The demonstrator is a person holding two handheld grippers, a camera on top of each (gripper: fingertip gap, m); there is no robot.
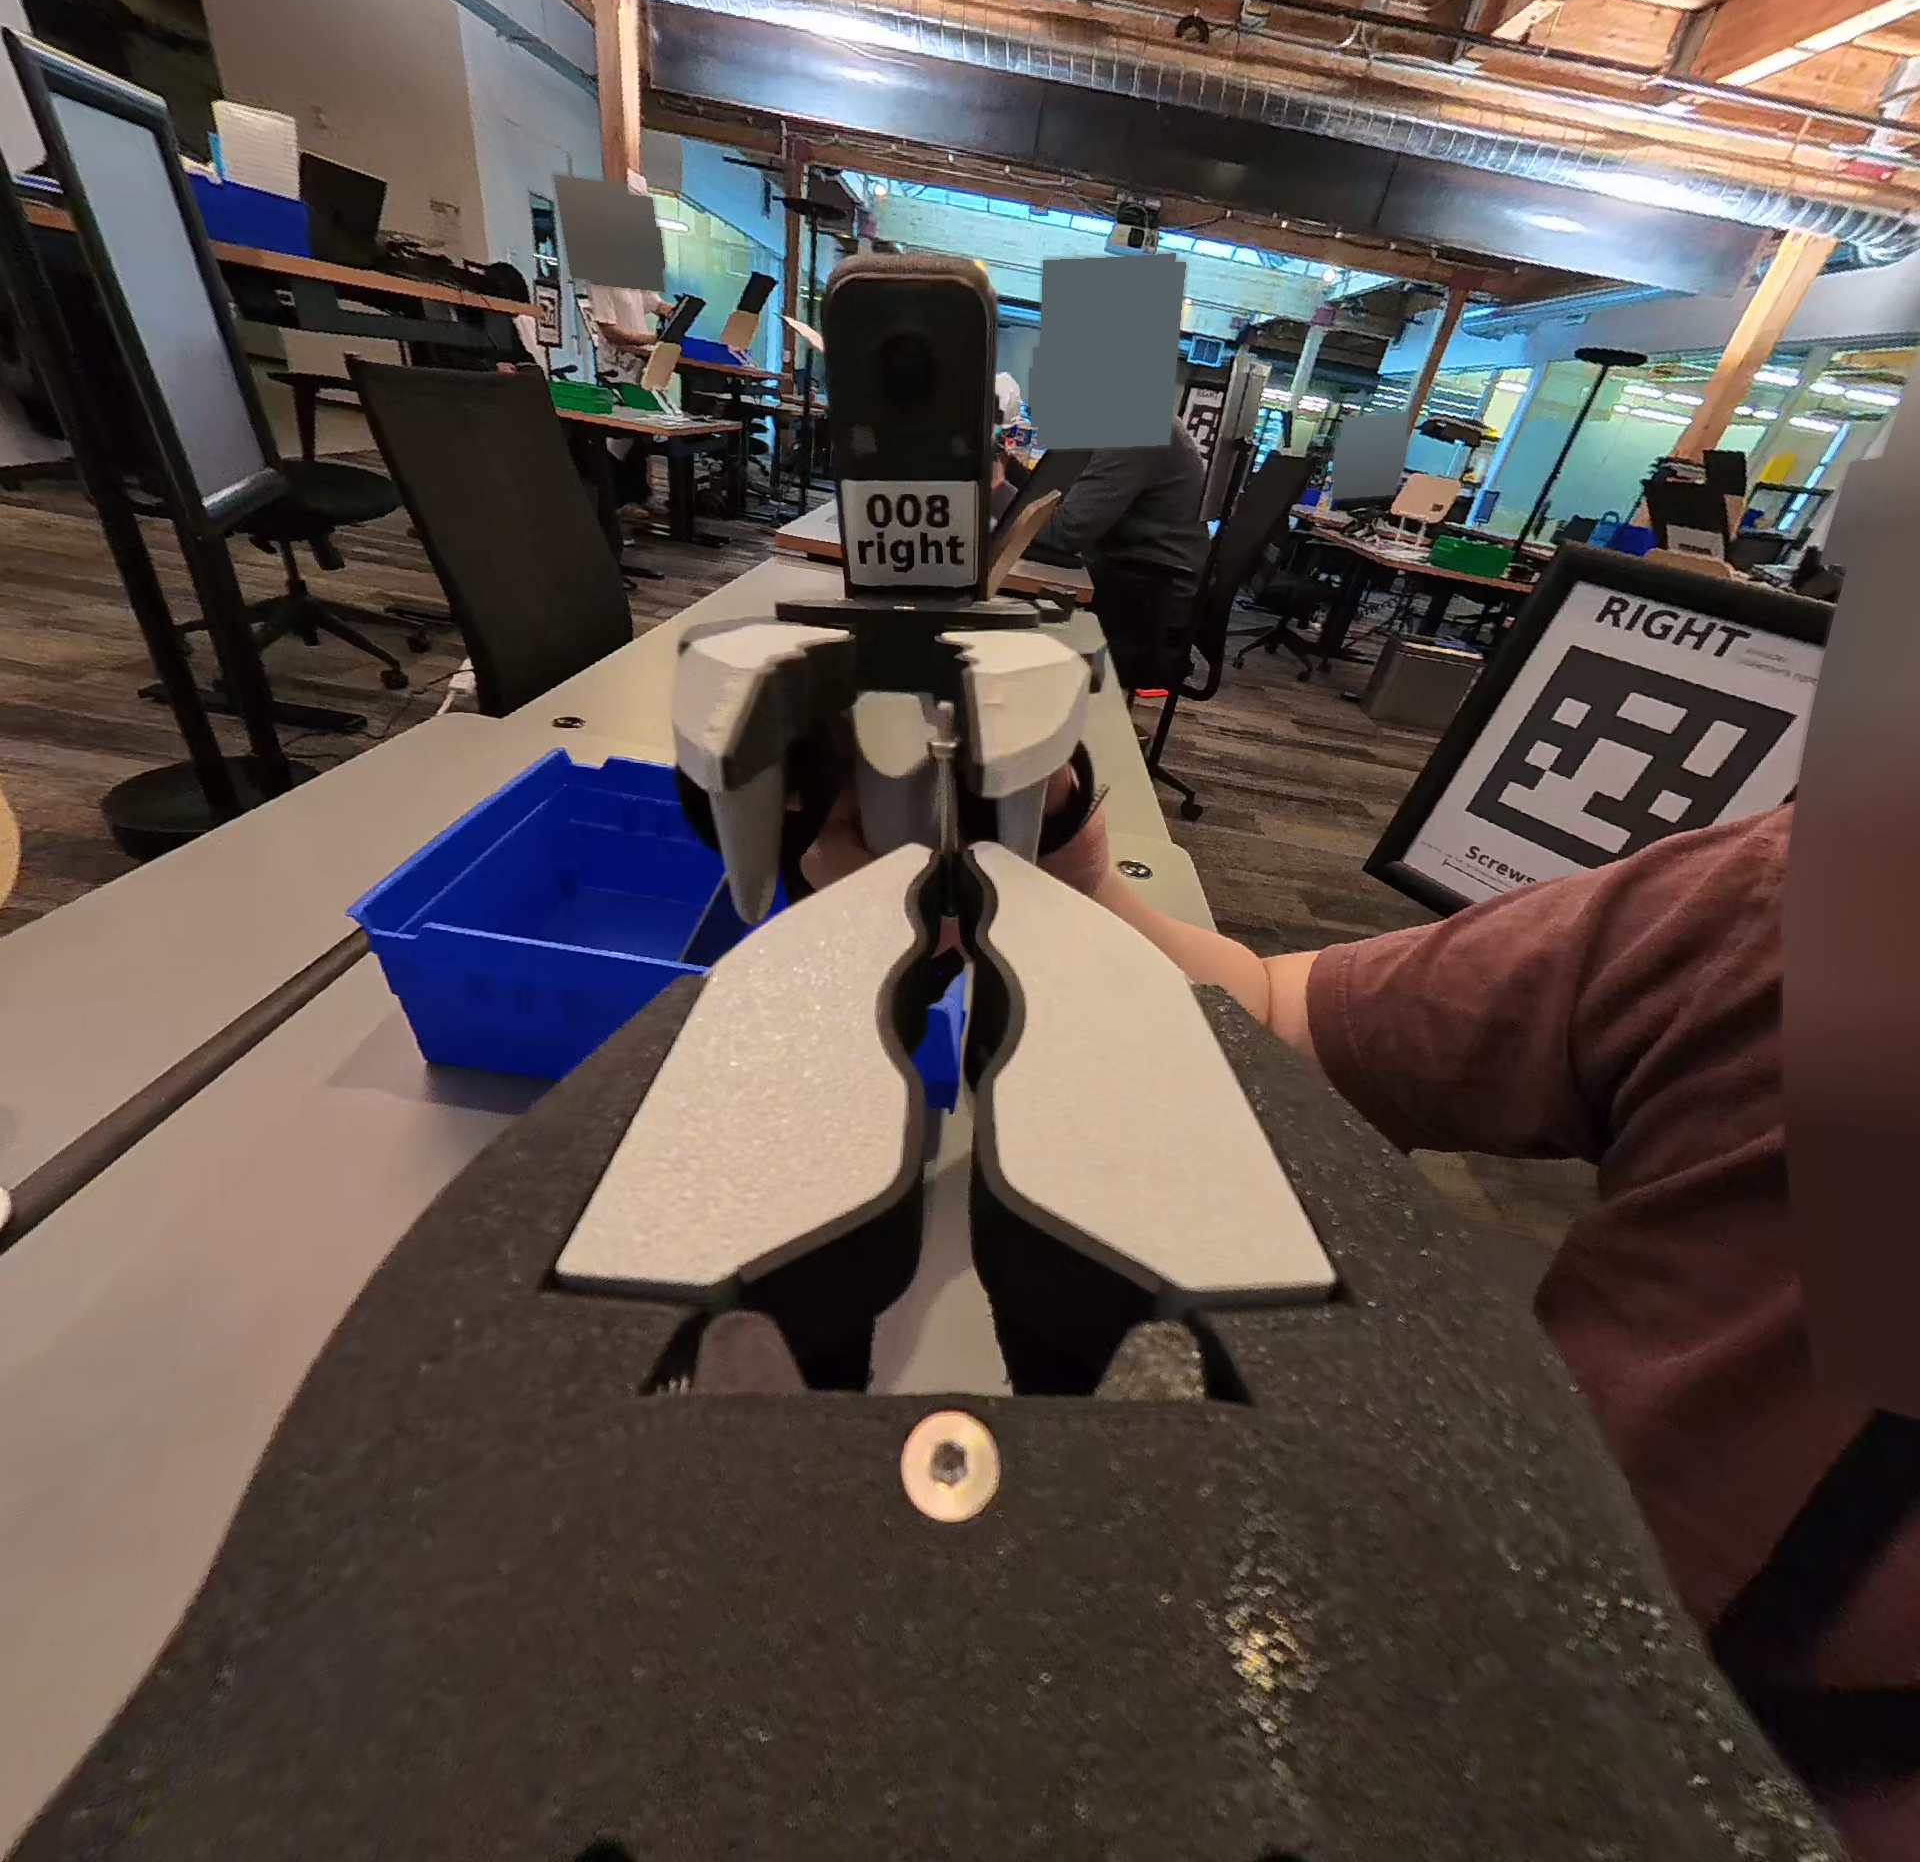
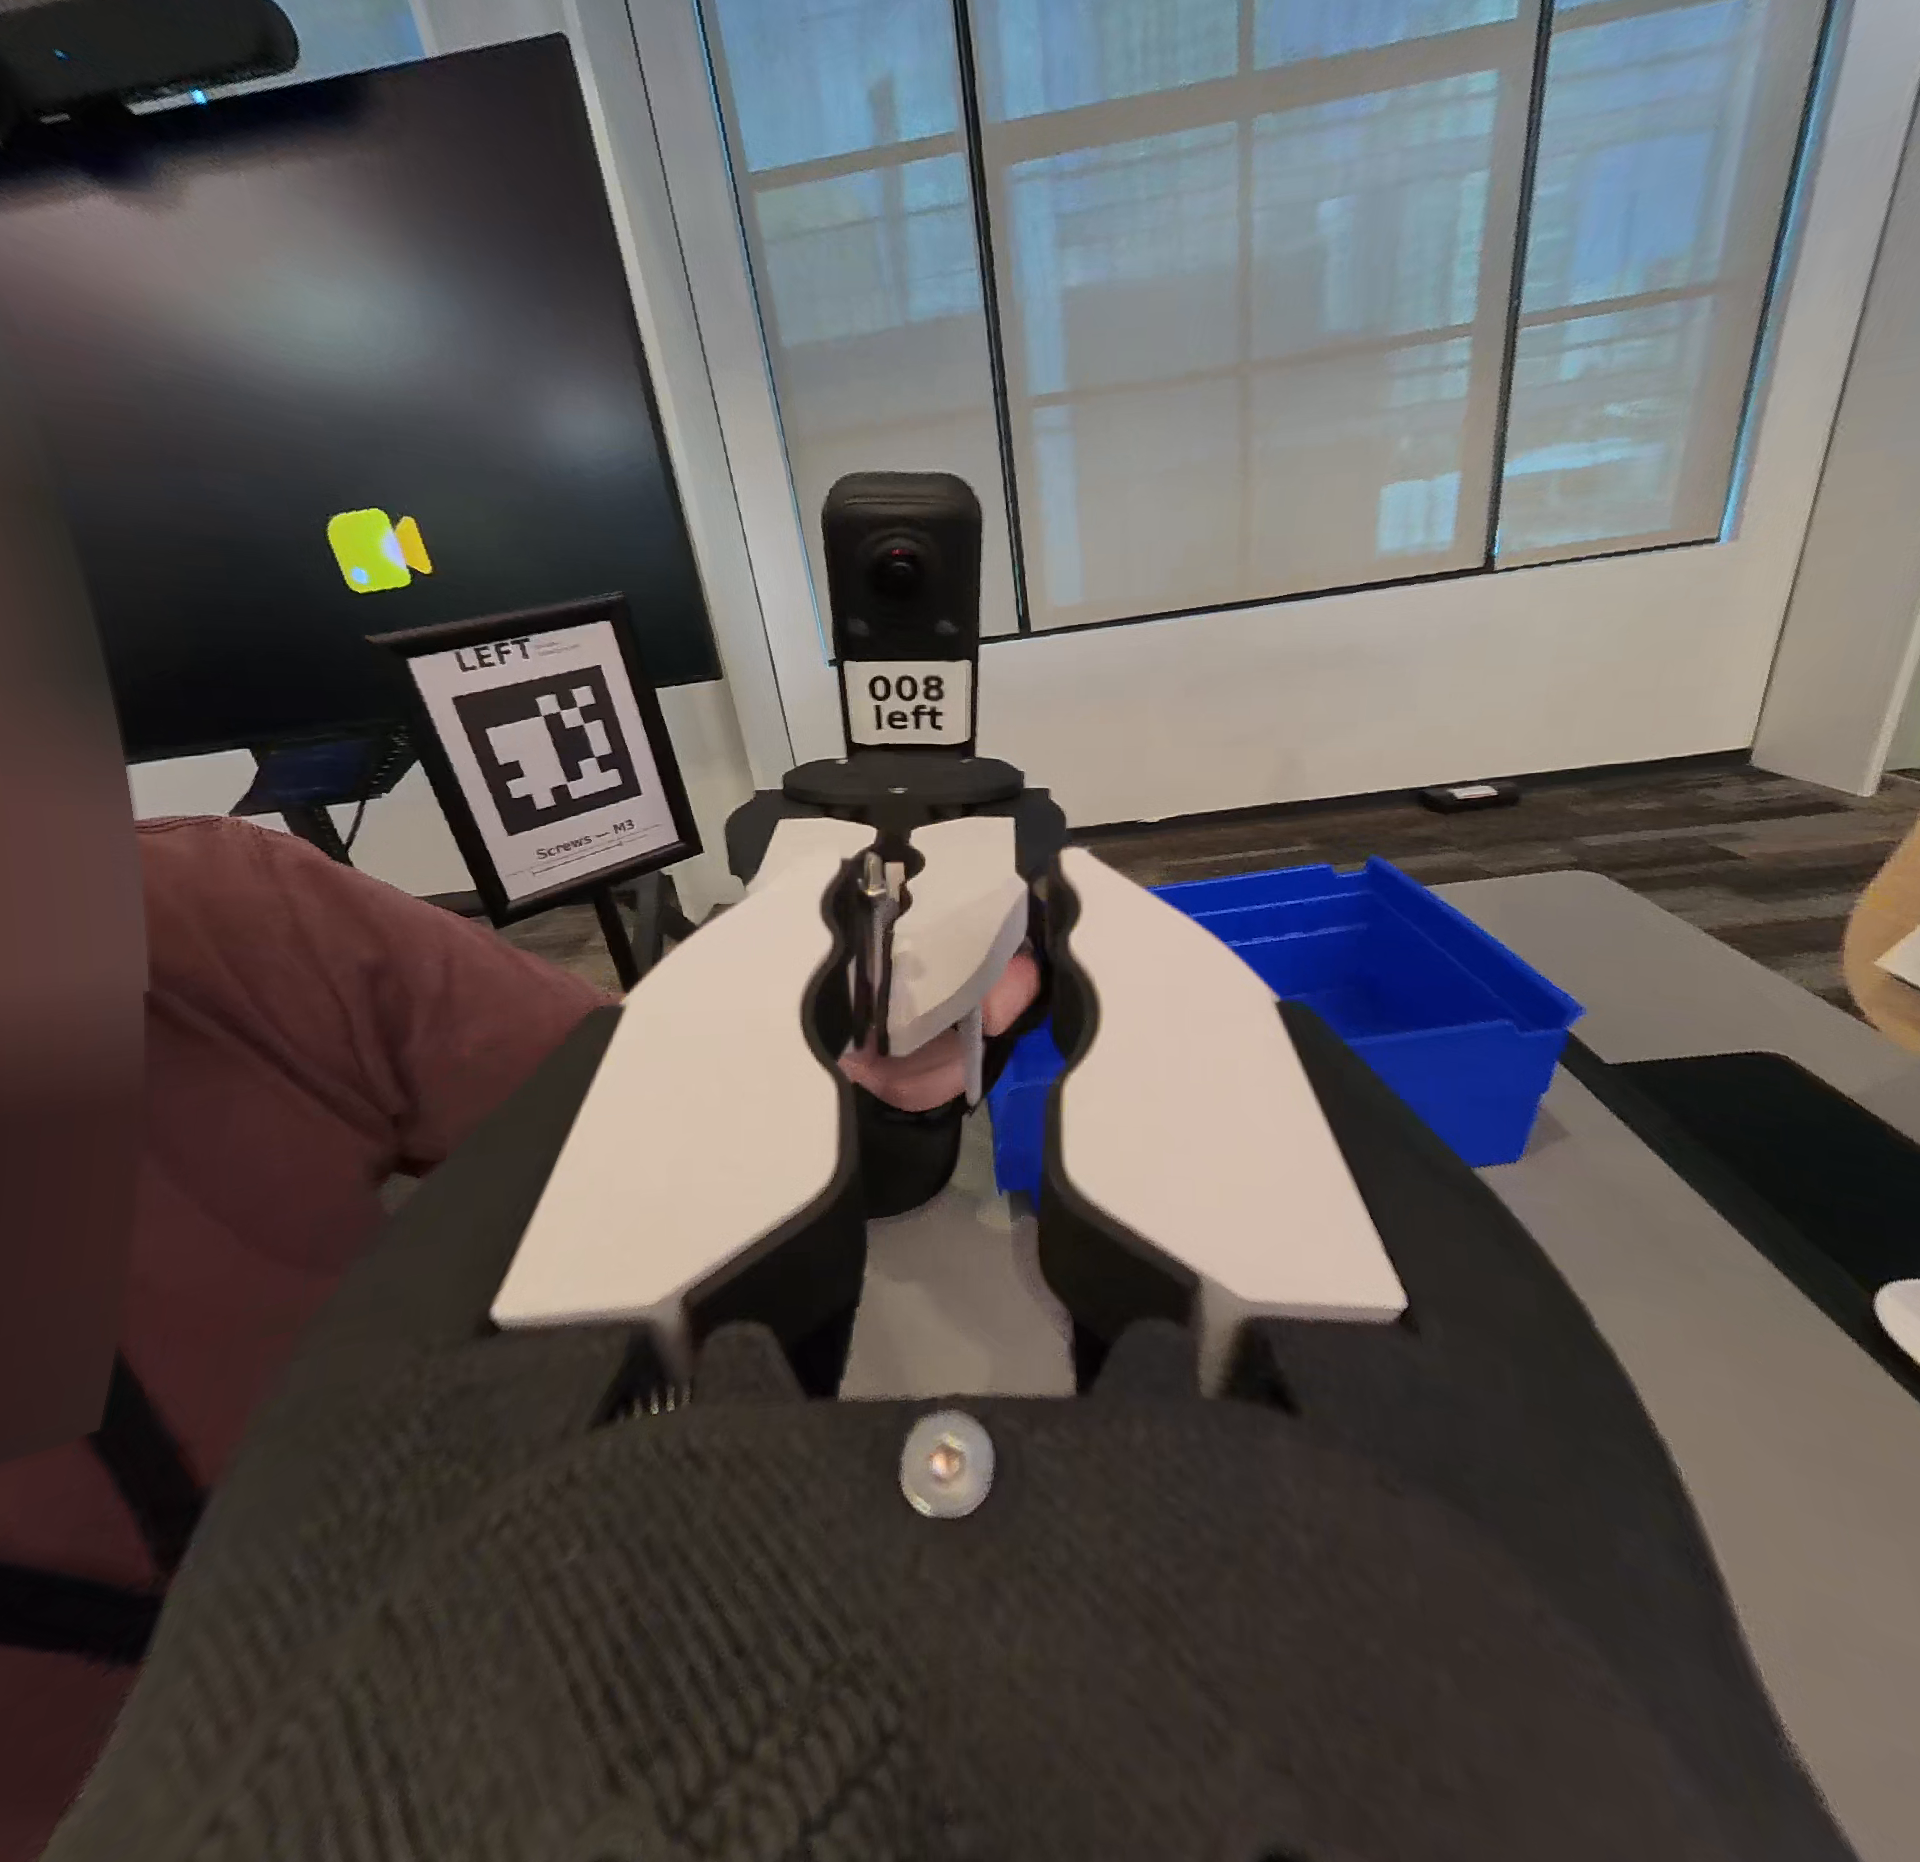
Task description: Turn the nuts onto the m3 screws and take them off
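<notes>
Your two hand-held grippers face each other nose to nose above the grey bench [image 1: 208, 939], each with pale grey fingers on a black body.

Between them you hold a slim silver M3 screw [image 1: 943, 773]. In the left wrist view its long axis runs nearly upright, tilted slightly, with the small head at the top, near the tips of the right hand-held gripper [image 1: 940, 716], and the dark lower end of the shank going down into the tips of the left hand-held gripper [image 1: 948, 872]. It looks thin, bright and metallic, with the thread too fine to make out. In the right wrist view the same piece [image 2: 876, 893] shows as a blurred, dark and silver sliver lying along the line of the fingers; you cannot tell a nut apart from the screw there.

The left hand-held gripper [image 2: 883, 981] is clenched, its tips meeting around the lower end of the screw. The right hand-held gripper's [image 2: 940, 877] fingers stand slightly apart in its own view, and whether they pinch the head you cannot tell.

A blue plastic parts bin [image 1: 540, 919] sits on the bench just beyond and beside the grippers [image 2: 1403, 981].
</notes>
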